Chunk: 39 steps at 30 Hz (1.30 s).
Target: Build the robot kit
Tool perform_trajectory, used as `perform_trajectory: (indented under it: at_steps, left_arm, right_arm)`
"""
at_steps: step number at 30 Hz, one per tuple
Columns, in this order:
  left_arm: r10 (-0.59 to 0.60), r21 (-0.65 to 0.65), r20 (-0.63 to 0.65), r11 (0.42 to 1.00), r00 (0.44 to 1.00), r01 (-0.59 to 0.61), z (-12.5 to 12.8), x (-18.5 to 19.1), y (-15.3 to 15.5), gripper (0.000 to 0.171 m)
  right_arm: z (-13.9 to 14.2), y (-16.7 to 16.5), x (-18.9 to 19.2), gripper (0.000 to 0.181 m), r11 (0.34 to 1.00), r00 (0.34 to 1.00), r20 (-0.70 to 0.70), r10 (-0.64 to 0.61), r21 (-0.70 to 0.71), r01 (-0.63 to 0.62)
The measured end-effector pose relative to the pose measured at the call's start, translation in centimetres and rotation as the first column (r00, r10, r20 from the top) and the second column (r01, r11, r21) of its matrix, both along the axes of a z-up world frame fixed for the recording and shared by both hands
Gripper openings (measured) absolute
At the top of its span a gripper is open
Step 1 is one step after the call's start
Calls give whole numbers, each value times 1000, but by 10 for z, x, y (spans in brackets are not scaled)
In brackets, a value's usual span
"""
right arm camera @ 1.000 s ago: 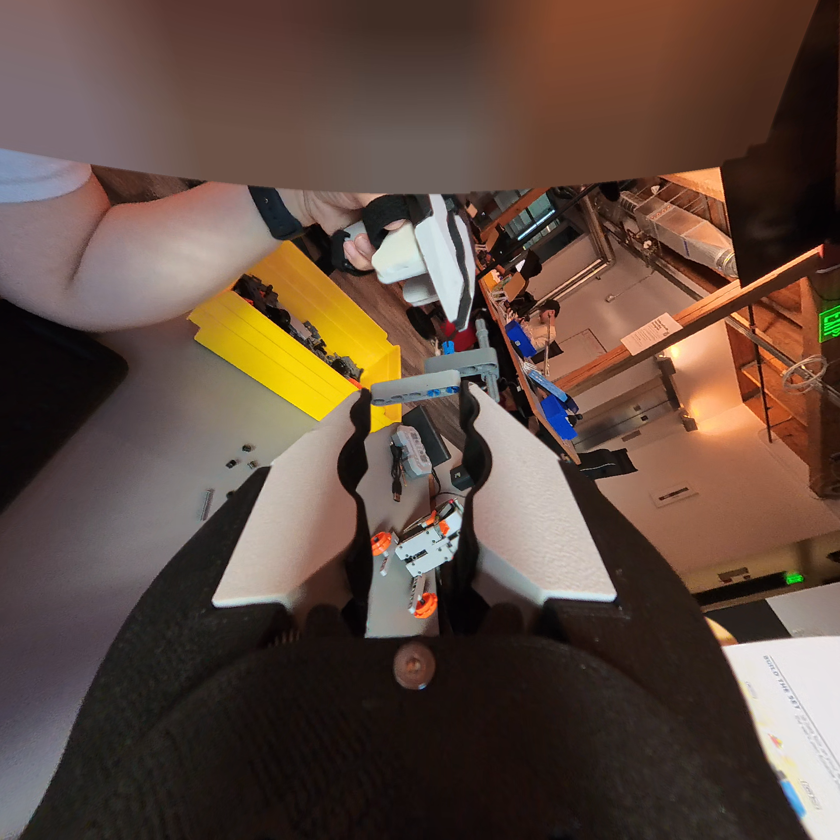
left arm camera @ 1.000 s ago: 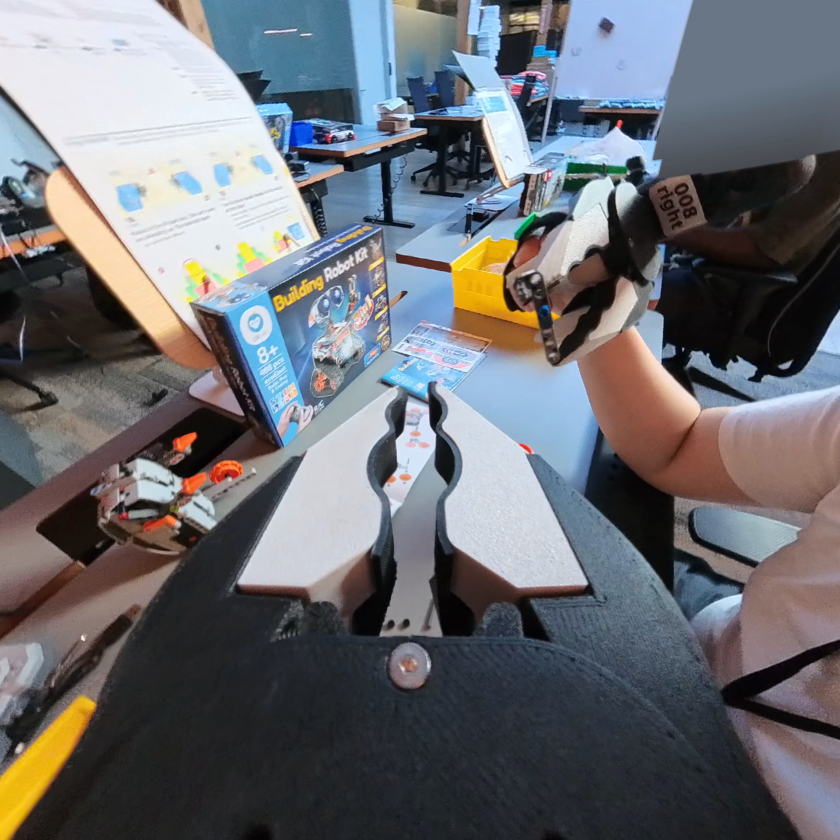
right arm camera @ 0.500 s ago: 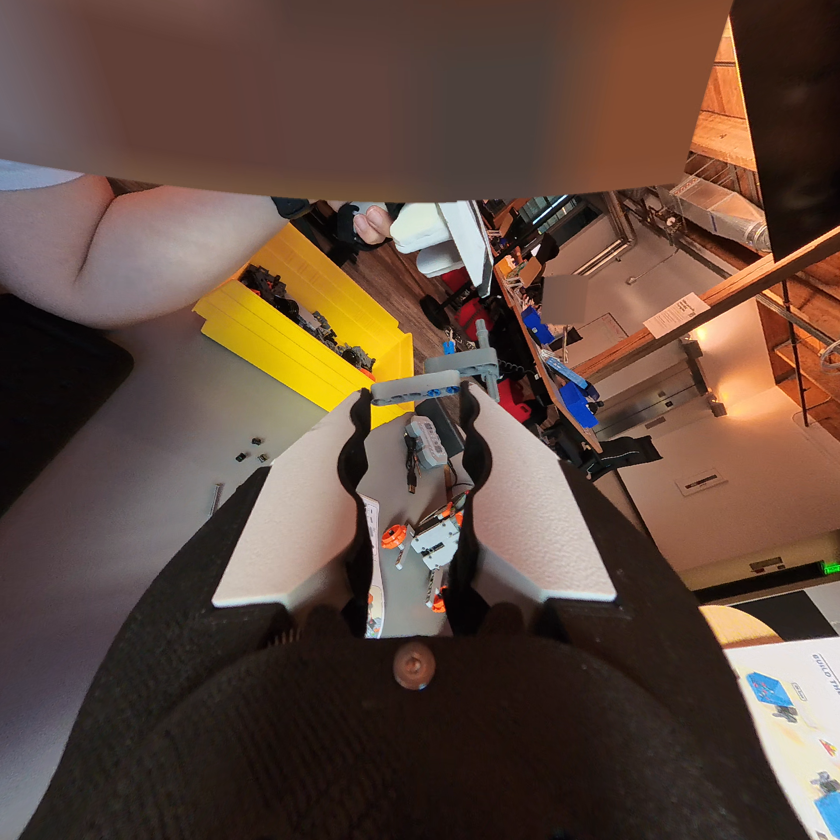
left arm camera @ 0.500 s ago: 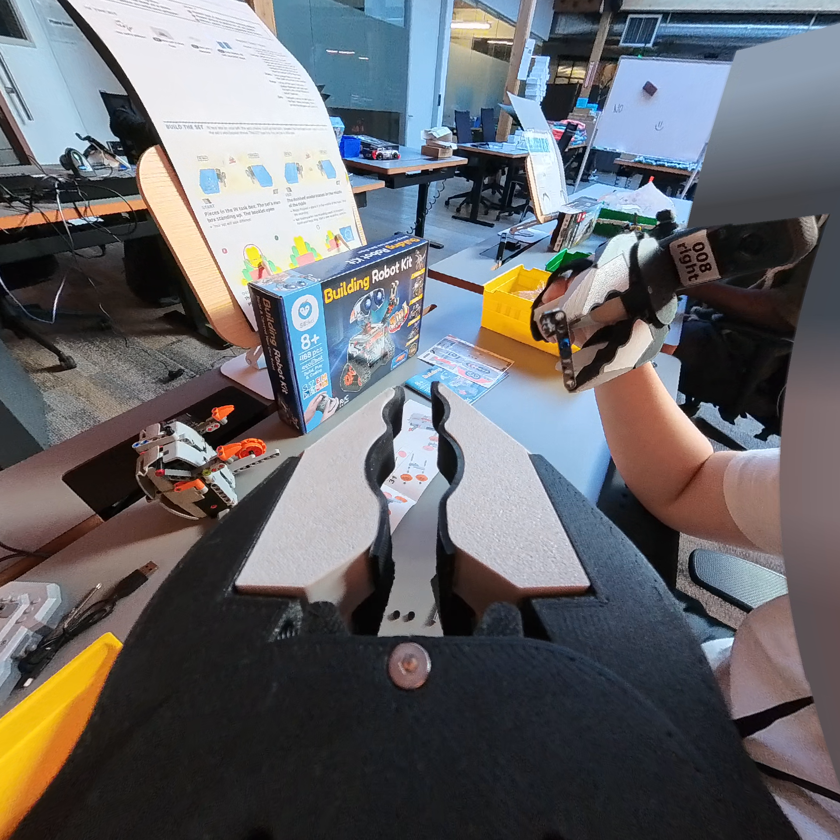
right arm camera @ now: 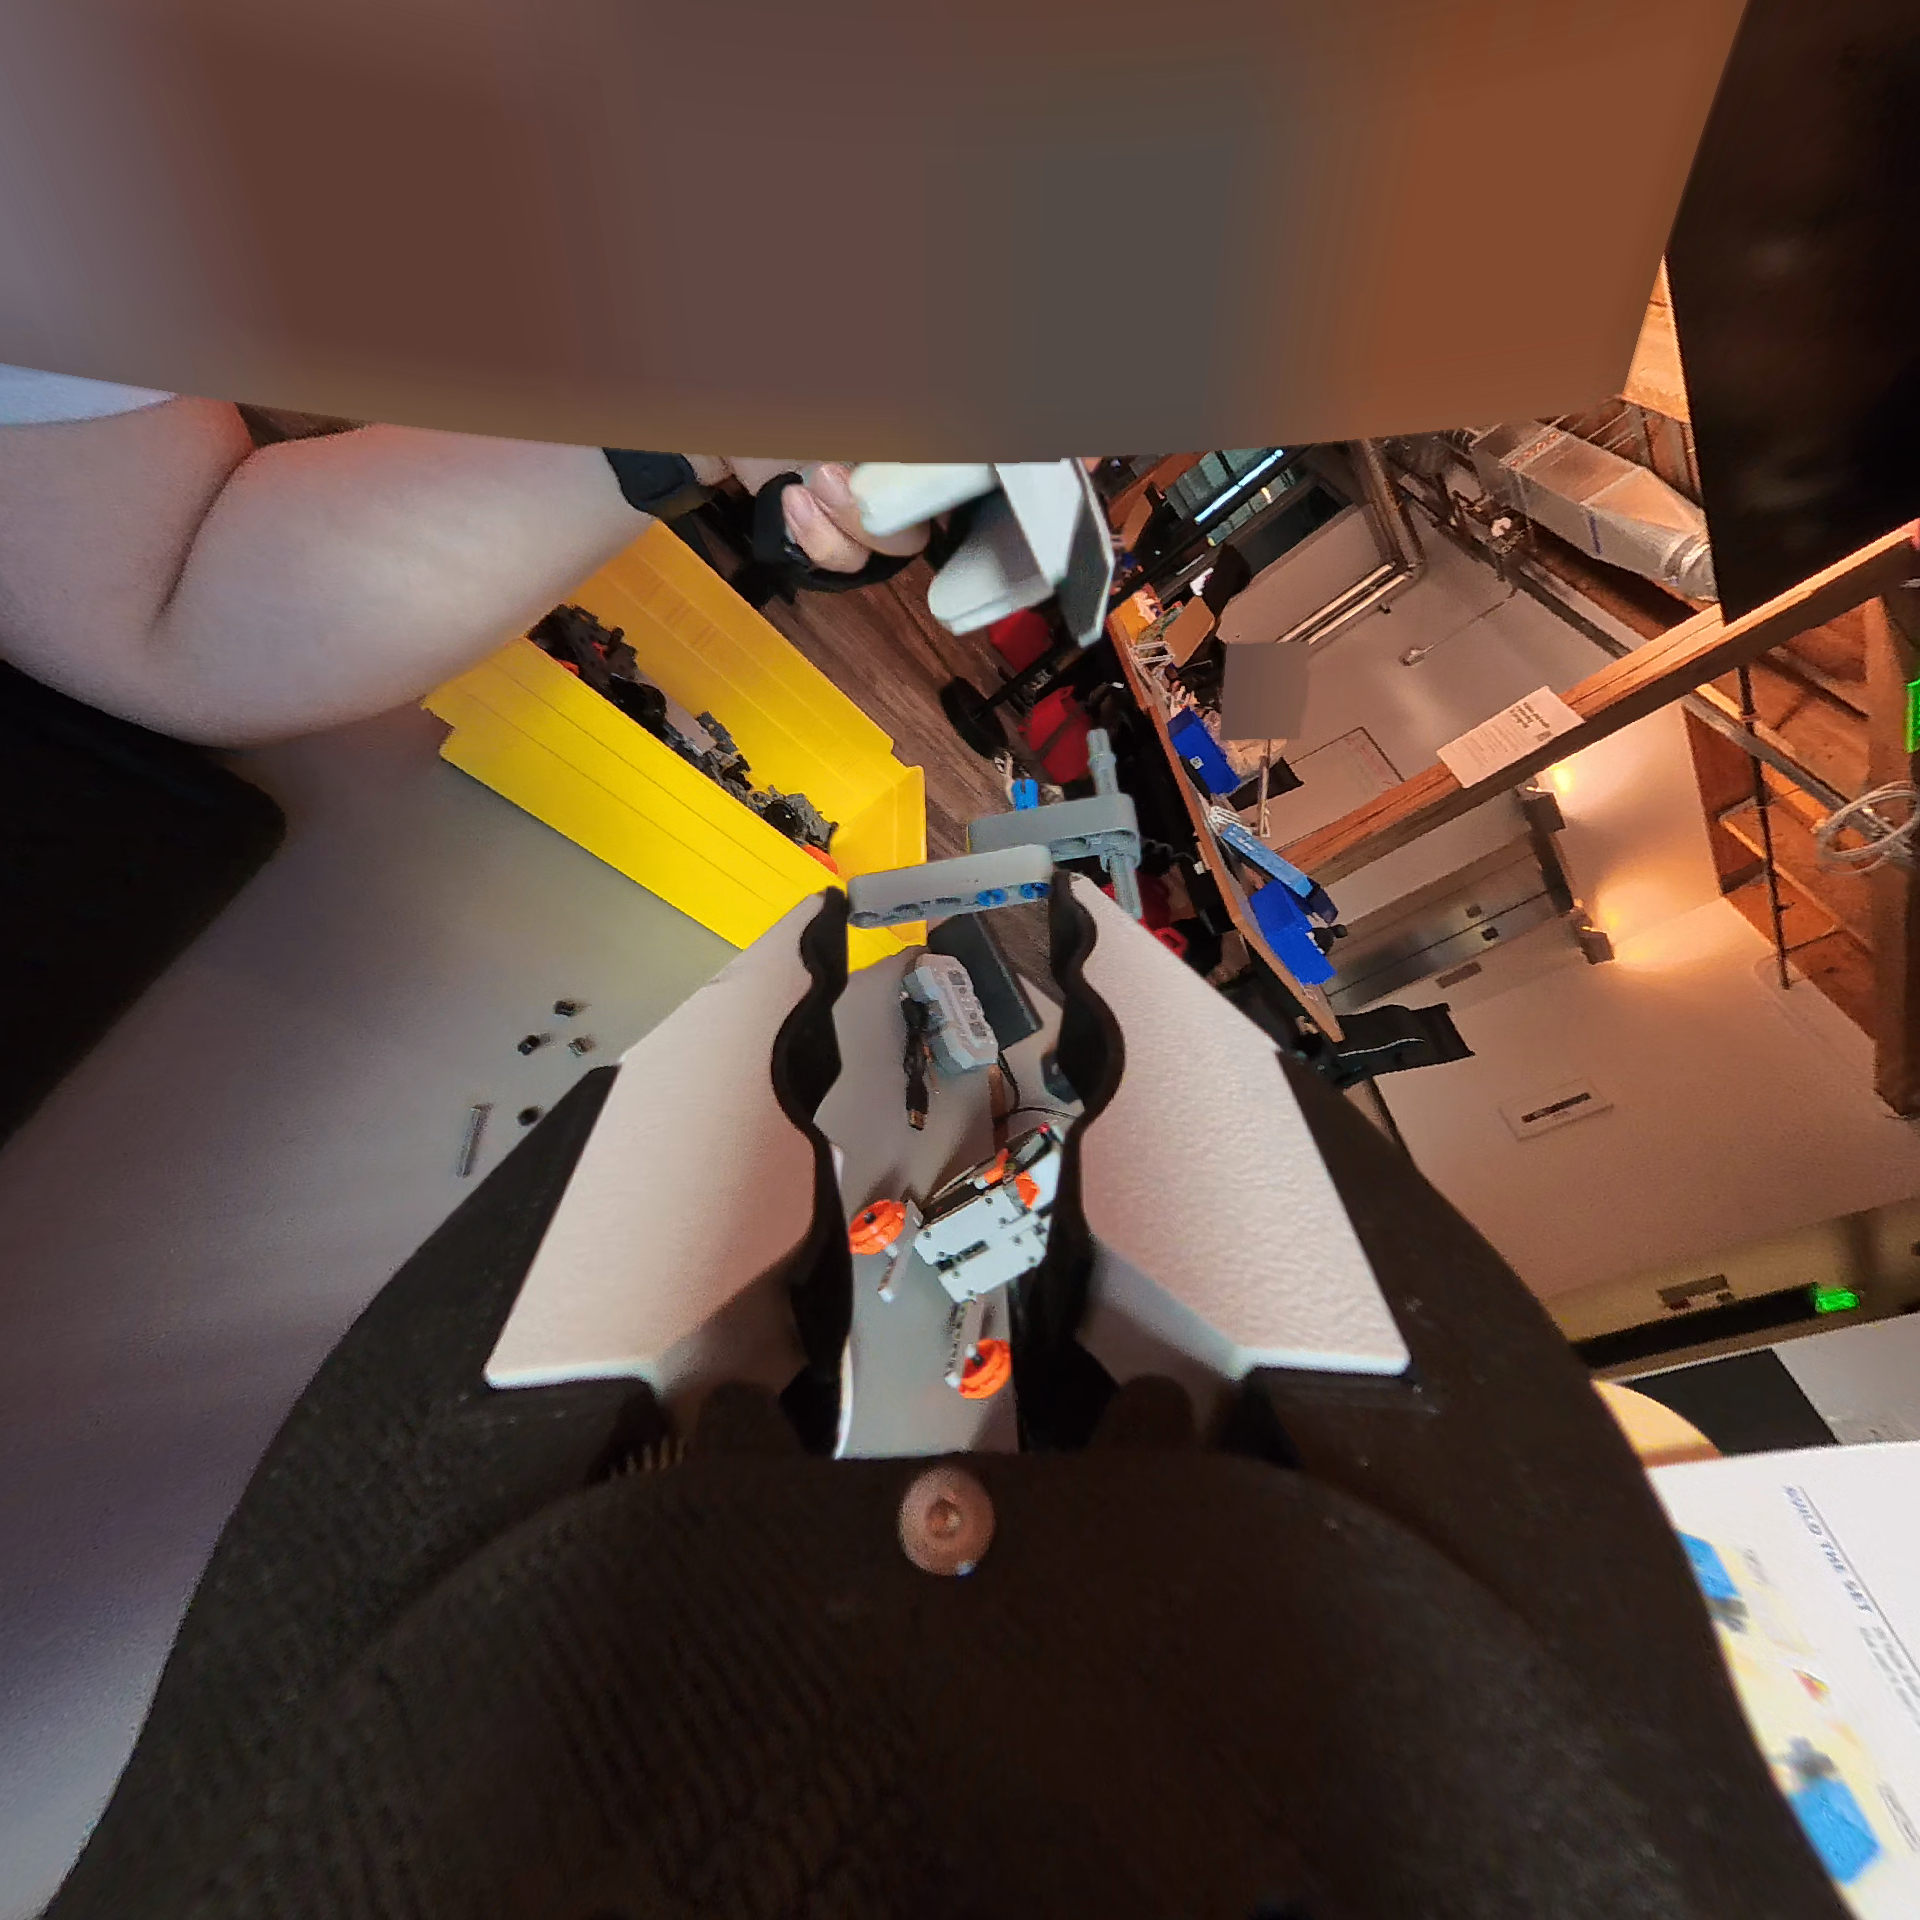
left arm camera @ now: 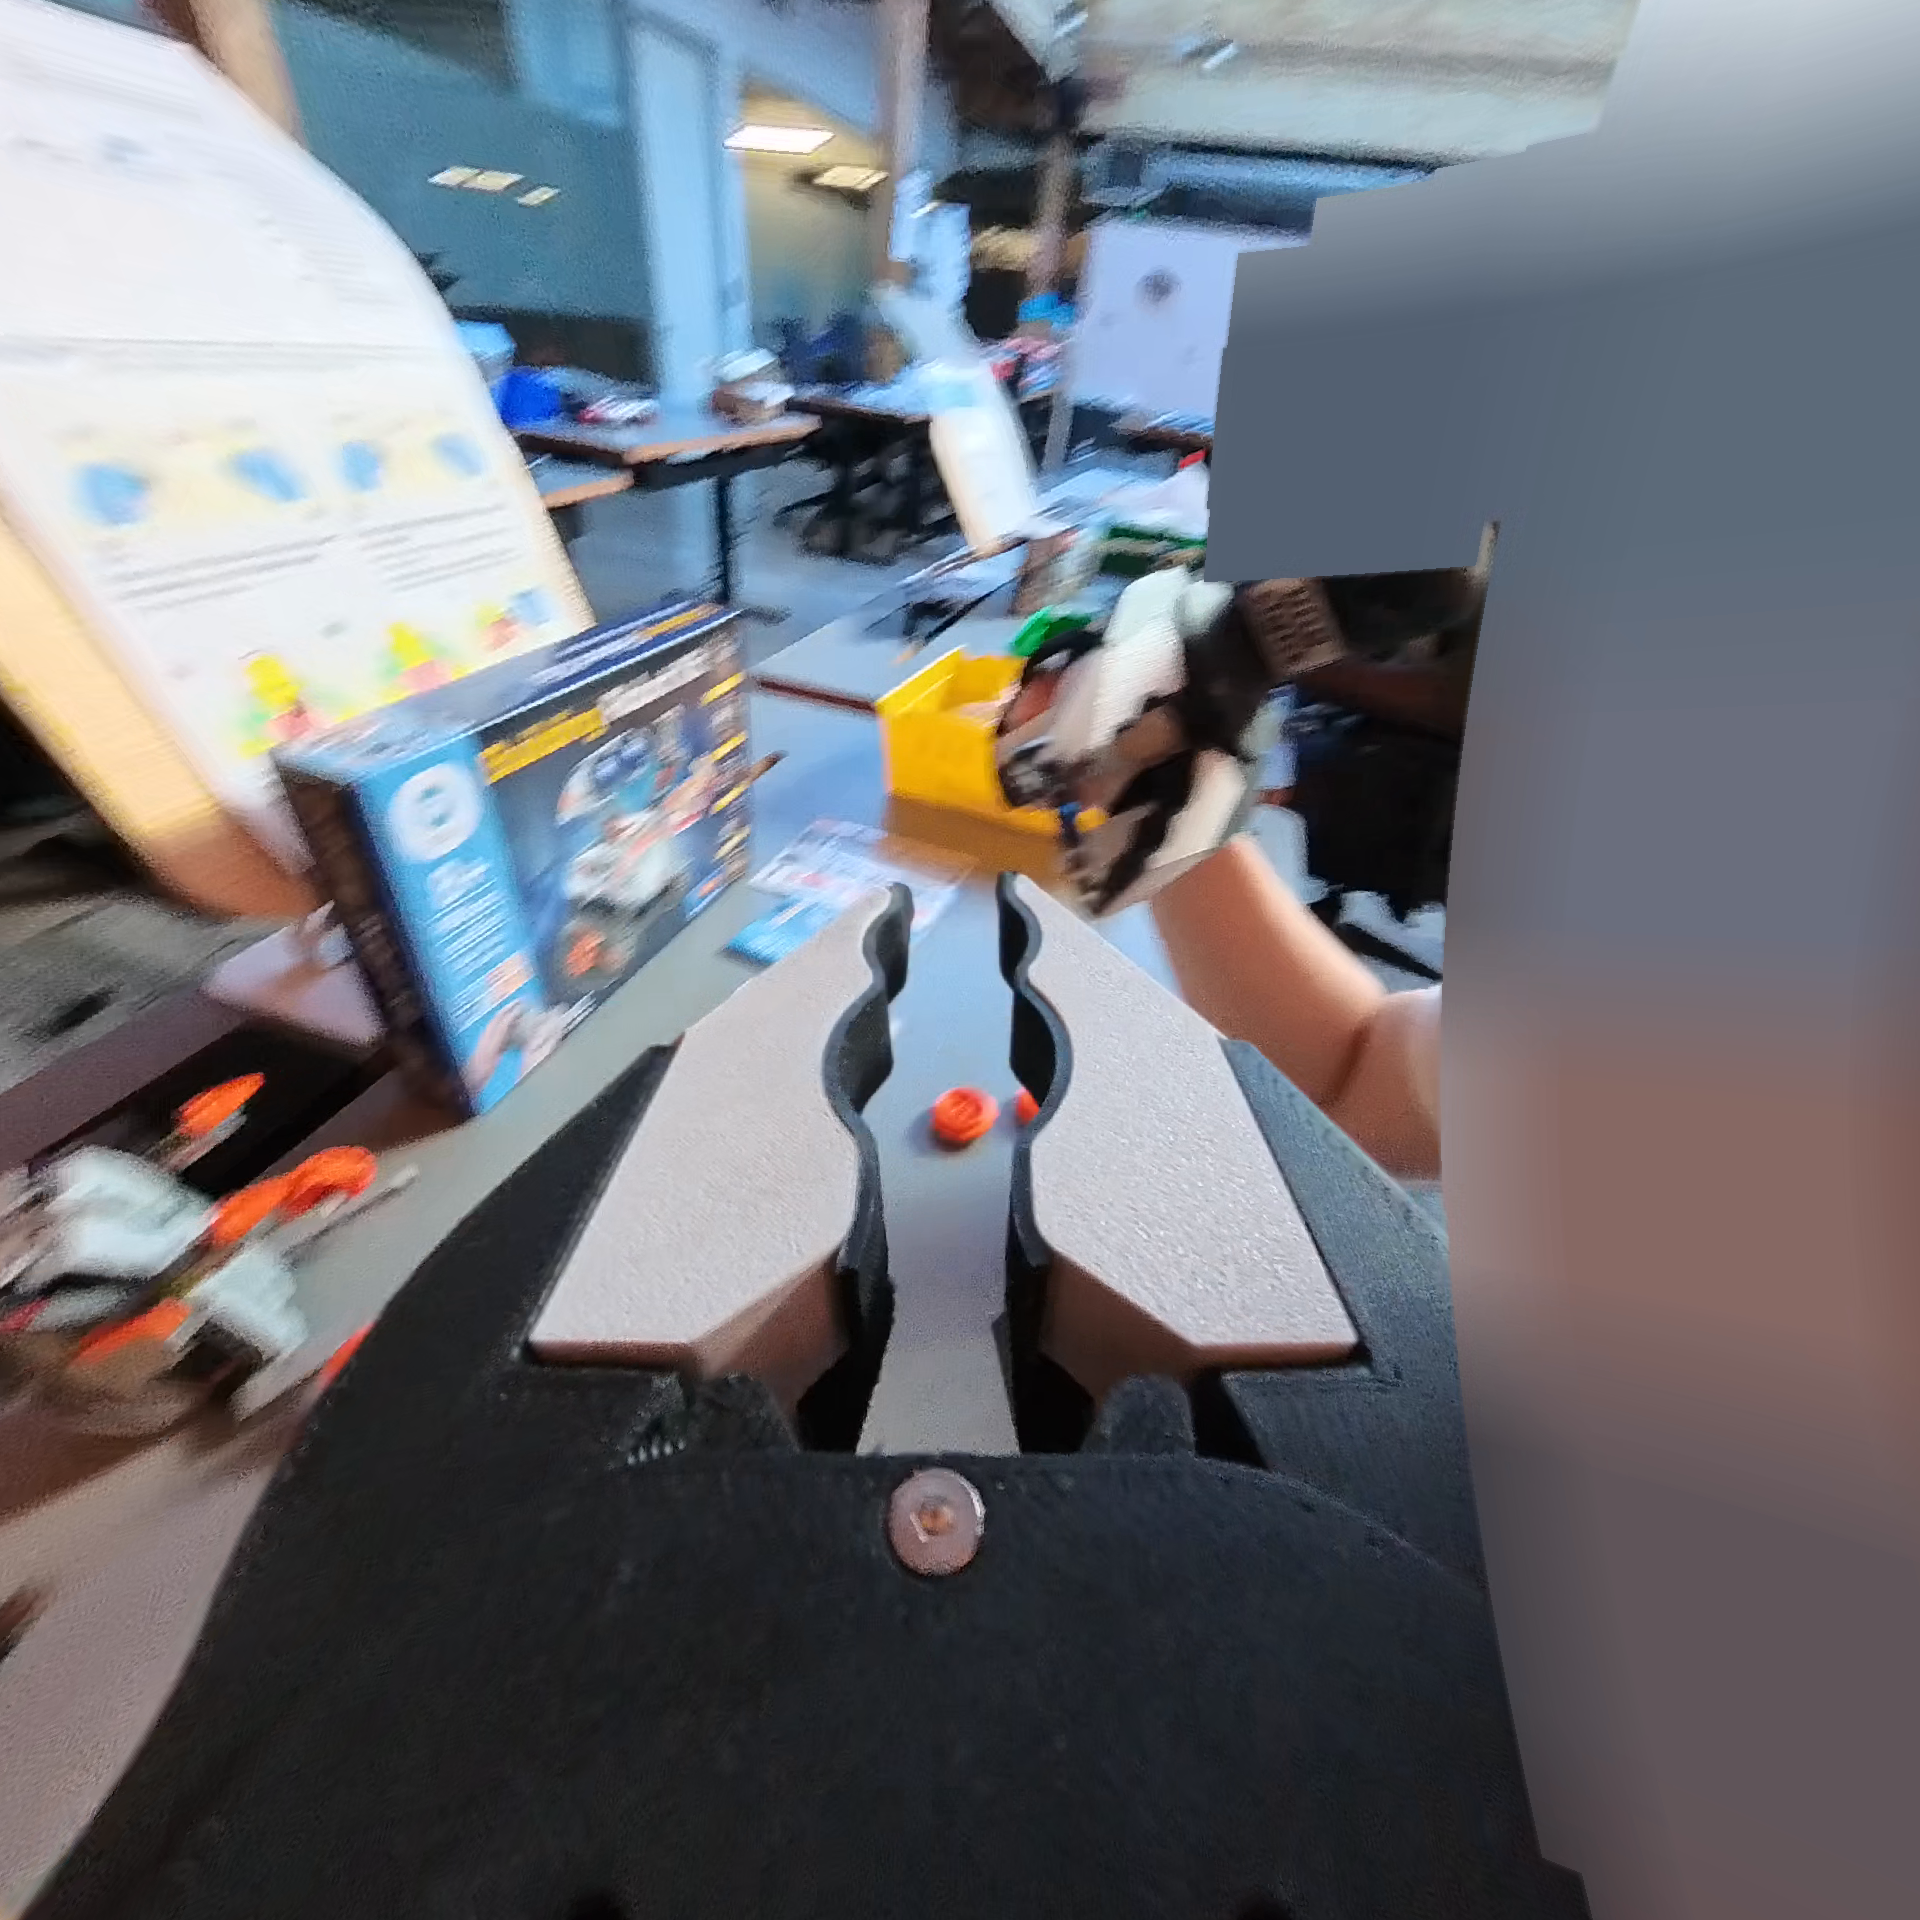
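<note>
Right gripper point(right arm camera: 951, 896): its two pale, wavy-edged fingers pinch at their tips a grey plastic construction-beam assembly point(right arm camera: 997, 868). The assembly consists of a flat light-grey studless beam with a row of round holes, two of them filled by blue pins, lying crosswise between the fingertips. A second, darker grey beam joins it at the far end, crossed by a grey axle, with a small blue connector beside it. The whole piece is held in the air, above and beyond the grey tabletop point(right arm camera: 312, 1039).

Below it, seen through the finger gap, a partly built white and orange robot model point(right arm camera: 977, 1242) with orange wheels lies on the table. Farther off lies a grey rectangular electronic module point(right arm camera: 951, 1013) with a black cable. A yellow plastic parts bin point(right arm camera: 665, 790) holding dark pieces stands to the left, with a few small dark pins point(right arm camera: 551, 1034) loose on the table near it.

Left gripper point(left arm camera: 951, 899): its fingers stand slightly apart with nothing between them, raised over the table. A small orange wheel point(left arm camera: 964, 1115) lies on the surface within the gap. The view is motion-blurred. An upright blue cardboard kit box point(left arm camera: 540, 831) stands to the left before a curved instruction sheet on a wooden board point(left arm camera: 208, 447). The right gripper appears farther off, over a second yellow bin point(left arm camera: 940, 748).
</note>
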<state>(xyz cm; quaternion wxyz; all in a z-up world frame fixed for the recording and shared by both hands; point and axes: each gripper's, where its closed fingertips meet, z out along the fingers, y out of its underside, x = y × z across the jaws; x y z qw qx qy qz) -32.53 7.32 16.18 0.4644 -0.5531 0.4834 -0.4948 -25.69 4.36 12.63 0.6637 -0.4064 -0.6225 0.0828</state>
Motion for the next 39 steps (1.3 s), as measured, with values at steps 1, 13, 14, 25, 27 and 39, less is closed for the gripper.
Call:
perform_trajectory:
  at_steps: [1,13,14,25,27,39]
  left_arm:
    - [-60,3,39,998,997,60,7,4,-11,15]
    - [-54,64,19,997,998,52,5,49,-18,5]
    - [-74,58,10,996,997,73,3,51,-21,5]
    - [-86,48,2,995,996,86,0,55,-21,2]
    - [-84,57,-6,995,996,84,-1,56,-21,2]
    - [-78,61,-28,995,997,80,-5,59,-20,0]
  right_arm:
    - [2,0,1,38,1000,1000,-2,-13,15,13]
    - [4,-1,2,38,997,998,27,-59,59,58]
    - [4,-2,2,38,997,998,27,-60,60,58]
    - [3,-2,1,38,997,998,30,-53,56,51]
    - [3,-2,0,38,998,998,31,-48,53,46]
    - [-2,-2,-5,38,999,998,43,-35,40,33]
